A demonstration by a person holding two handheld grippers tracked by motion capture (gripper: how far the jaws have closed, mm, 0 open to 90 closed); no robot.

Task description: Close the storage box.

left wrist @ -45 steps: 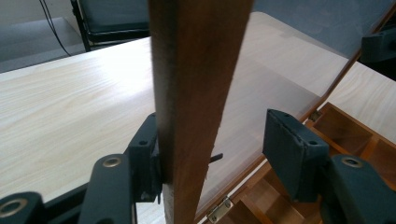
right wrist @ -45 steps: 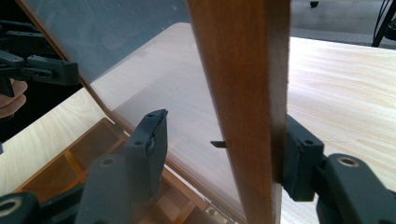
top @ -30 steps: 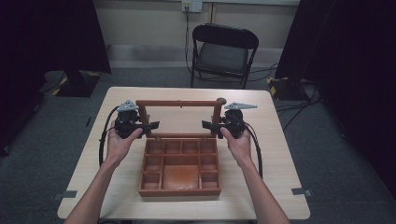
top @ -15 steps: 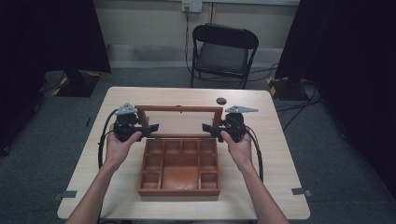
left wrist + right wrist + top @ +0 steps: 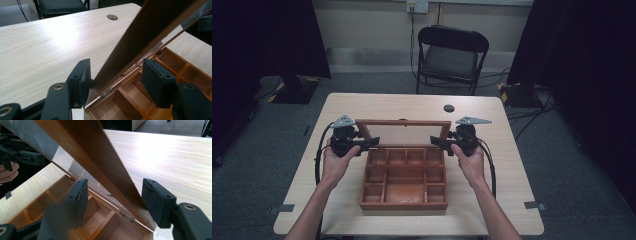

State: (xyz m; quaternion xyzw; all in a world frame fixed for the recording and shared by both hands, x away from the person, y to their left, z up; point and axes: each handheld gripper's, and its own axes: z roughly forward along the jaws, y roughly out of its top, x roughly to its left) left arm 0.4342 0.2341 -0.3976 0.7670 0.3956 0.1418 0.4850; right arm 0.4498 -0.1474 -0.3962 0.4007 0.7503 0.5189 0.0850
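Observation:
An open wooden box [image 5: 403,205] with several empty compartments sits mid-table. Its glass-paned lid [image 5: 403,122] stands raised on hinges at the far edge, leaning slightly back. My left gripper [image 5: 371,142] is at the lid's left end and my right gripper [image 5: 435,141] at its right end. In the left gripper view the open gripper [image 5: 116,67] straddles the lid's side rail [image 5: 150,32], the left pad close against it, just above a hinge [image 5: 107,93]. In the right gripper view the open gripper [image 5: 116,185] straddles the other side rail [image 5: 90,147].
The light wood table [image 5: 402,105] has a round cable hole [image 5: 449,108] behind the box. A black folding chair [image 5: 452,52] stands beyond the far edge. Dark curtains flank both sides. Cables trail from each gripper along the forearms.
The lid's top rail has swung toward me, from leaning far back to nearly upright. Both grippers have come slightly nearer with it.

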